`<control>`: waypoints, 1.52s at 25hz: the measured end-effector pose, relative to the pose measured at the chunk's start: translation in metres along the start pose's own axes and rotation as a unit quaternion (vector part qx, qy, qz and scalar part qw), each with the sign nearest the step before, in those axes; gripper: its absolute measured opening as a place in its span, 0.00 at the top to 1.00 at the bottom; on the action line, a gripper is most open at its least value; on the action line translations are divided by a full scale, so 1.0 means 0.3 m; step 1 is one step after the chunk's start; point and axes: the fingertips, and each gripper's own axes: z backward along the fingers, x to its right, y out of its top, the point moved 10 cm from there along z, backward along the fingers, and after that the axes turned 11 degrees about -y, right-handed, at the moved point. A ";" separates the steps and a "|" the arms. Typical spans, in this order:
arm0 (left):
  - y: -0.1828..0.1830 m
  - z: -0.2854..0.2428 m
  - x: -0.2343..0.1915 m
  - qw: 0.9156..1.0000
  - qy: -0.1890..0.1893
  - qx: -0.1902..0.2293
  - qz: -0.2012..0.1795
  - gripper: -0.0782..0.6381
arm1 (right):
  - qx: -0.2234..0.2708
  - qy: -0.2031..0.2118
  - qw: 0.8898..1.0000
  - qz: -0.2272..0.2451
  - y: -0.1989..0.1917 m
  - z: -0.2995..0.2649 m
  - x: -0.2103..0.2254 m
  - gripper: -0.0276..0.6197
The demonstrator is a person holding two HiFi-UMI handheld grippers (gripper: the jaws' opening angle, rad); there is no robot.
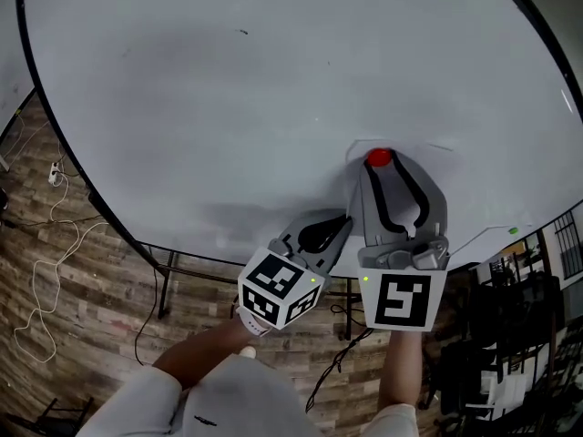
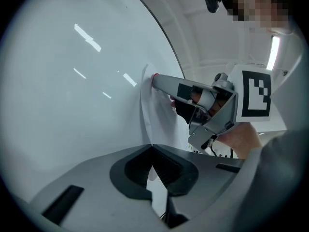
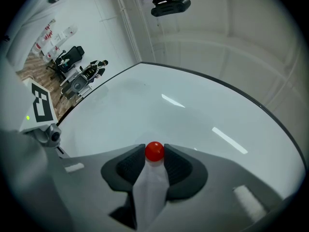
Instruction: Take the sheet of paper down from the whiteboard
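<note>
A white sheet of paper hangs on the whiteboard, pinned at its top by a round red magnet. My right gripper points at the board, shut on that magnet; in the right gripper view the magnet sits squeezed between the dark pads, with the paper below it. Lower left of it, my left gripper is shut on the sheet's lower left edge. In the left gripper view the paper runs down between the closed jaws, and the right gripper shows against the board.
The board stands on a dark frame with legs over a wood-pattern floor. White cables trail on the floor at the left. Dark chairs and desks crowd the lower right. The person's arms reach up from below.
</note>
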 end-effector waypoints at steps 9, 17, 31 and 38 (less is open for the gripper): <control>0.002 0.003 0.002 1.000 0.005 -0.007 -0.003 0.88 | -0.013 -0.004 1.000 -0.014 -0.012 0.005 -0.001 0.76; 0.002 0.005 0.003 1.000 0.015 -0.007 -0.006 0.88 | -0.002 0.002 0.998 -0.059 -0.032 0.017 0.027 0.76; 0.025 0.070 -0.007 1.000 0.025 -0.006 -0.014 0.88 | 0.008 -0.029 0.994 -0.109 -0.058 0.149 0.031 0.76; 0.020 0.142 0.001 0.999 0.026 -0.012 -0.018 0.88 | -0.005 -0.074 0.986 -0.149 -0.104 0.252 0.019 0.76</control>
